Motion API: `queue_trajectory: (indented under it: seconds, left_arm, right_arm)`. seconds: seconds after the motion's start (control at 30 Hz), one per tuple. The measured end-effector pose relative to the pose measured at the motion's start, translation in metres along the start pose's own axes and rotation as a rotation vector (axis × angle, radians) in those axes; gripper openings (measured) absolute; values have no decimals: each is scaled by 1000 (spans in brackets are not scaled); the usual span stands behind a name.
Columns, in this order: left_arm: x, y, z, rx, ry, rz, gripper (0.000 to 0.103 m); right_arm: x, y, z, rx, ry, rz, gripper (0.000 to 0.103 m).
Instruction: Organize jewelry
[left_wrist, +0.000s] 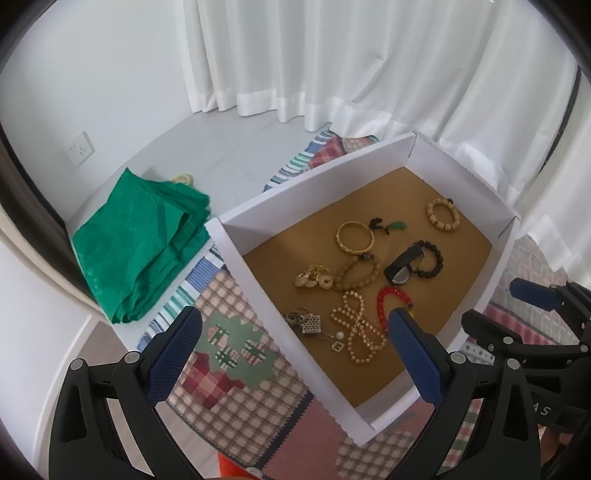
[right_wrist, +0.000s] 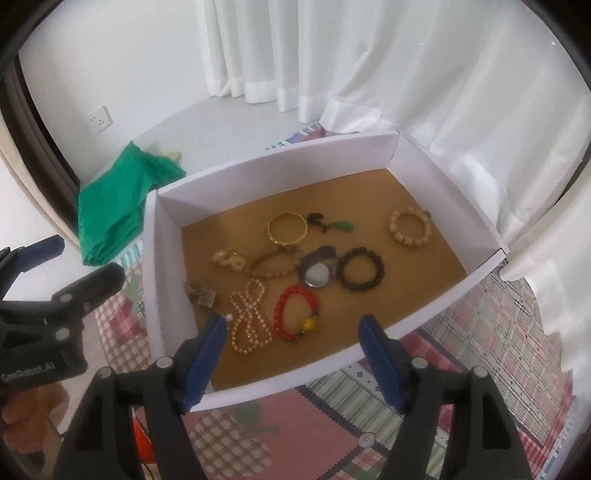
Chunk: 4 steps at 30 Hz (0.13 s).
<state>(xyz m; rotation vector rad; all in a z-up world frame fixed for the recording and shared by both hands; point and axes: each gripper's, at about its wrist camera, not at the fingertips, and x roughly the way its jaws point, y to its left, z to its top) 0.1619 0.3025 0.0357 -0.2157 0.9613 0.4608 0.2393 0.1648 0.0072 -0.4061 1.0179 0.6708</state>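
A white cardboard box (right_wrist: 155, 280) with a brown floor holds several pieces of jewelry: a gold bangle (right_wrist: 287, 228), a cream bead bracelet (right_wrist: 410, 226), a dark bead bracelet (right_wrist: 361, 268), a red bead bracelet (right_wrist: 295, 313), a pearl strand (right_wrist: 249, 320) and a watch (right_wrist: 317, 271). My right gripper (right_wrist: 293, 326) hovers open over the box's near side, above the pearl strand and red bracelet, holding nothing. My left gripper (left_wrist: 291, 325) is open too, straddling the box's (left_wrist: 258, 295) left wall above a small metal pendant (left_wrist: 308, 323). The red bracelet (left_wrist: 386, 301) is partly hidden by its right finger.
The box rests on a patchwork plaid cloth (right_wrist: 491, 332). A folded green cloth (left_wrist: 140, 243) lies left of the box on a white surface. White curtains (right_wrist: 369, 66) hang behind. The other gripper shows at the edge of each view (right_wrist: 55, 295).
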Motion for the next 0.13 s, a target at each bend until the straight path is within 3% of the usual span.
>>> queue_trajectory:
  seconds: [0.13]
  left_arm:
    - [1, -4, -2, 3, -5, 3, 101]
  right_arm:
    - [2, -2, -1, 4, 6, 4, 75]
